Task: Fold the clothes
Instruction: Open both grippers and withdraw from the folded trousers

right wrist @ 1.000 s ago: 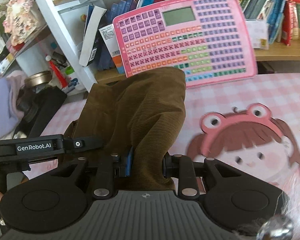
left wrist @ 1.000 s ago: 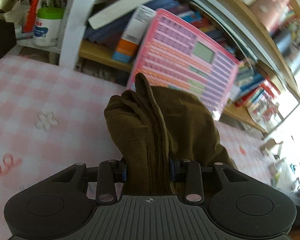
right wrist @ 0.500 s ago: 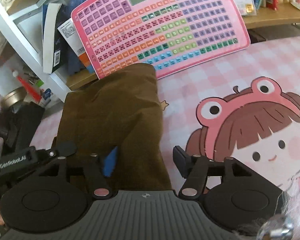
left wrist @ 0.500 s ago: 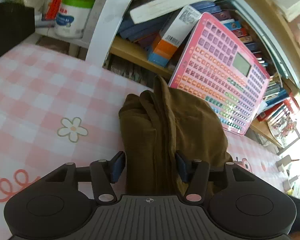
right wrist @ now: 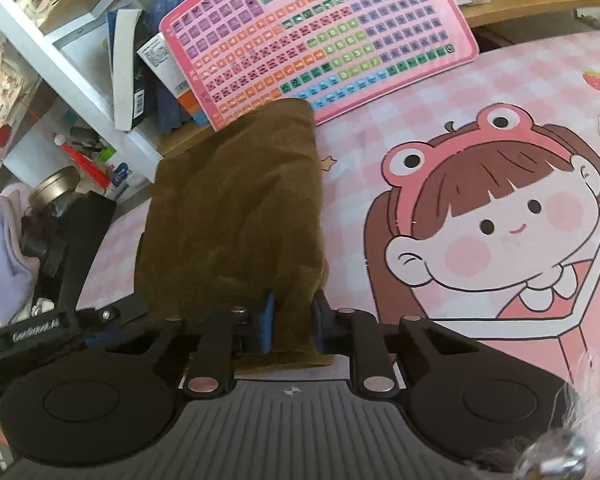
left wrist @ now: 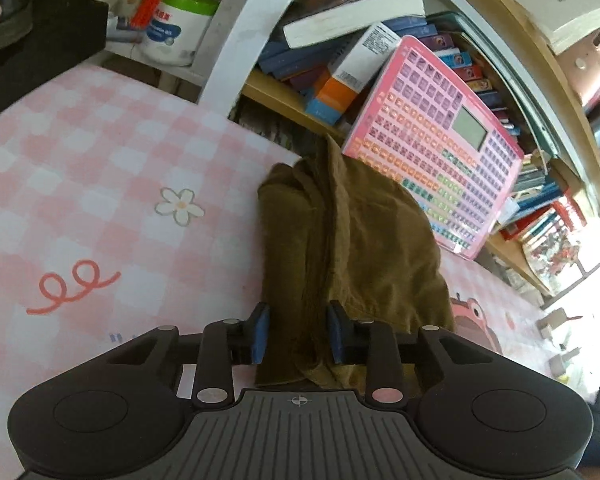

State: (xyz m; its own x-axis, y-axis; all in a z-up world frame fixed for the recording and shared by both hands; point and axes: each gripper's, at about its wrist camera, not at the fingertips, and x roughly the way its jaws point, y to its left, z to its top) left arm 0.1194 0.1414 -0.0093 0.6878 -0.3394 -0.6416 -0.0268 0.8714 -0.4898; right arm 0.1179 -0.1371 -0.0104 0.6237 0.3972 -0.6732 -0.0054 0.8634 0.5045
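Brown garment (left wrist: 352,240): soft, light, limp, bunched toward 12 o'clock; my left gripper (left wrist: 298,334) and right gripper (right wrist: 294,322) both clamp its near hem

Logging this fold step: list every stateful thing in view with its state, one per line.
brown garment: folded, lying on the mat, near edge between both grippers' fingers.
left gripper: shut on the garment's bunched edge.
right gripper: shut on the garment's corner.
pink keyboard toy: propped against the shelf, screen blank.

Crowded bookshelves (left wrist: 380,60) behind pink checked tabletop (left wrist: 80,168)
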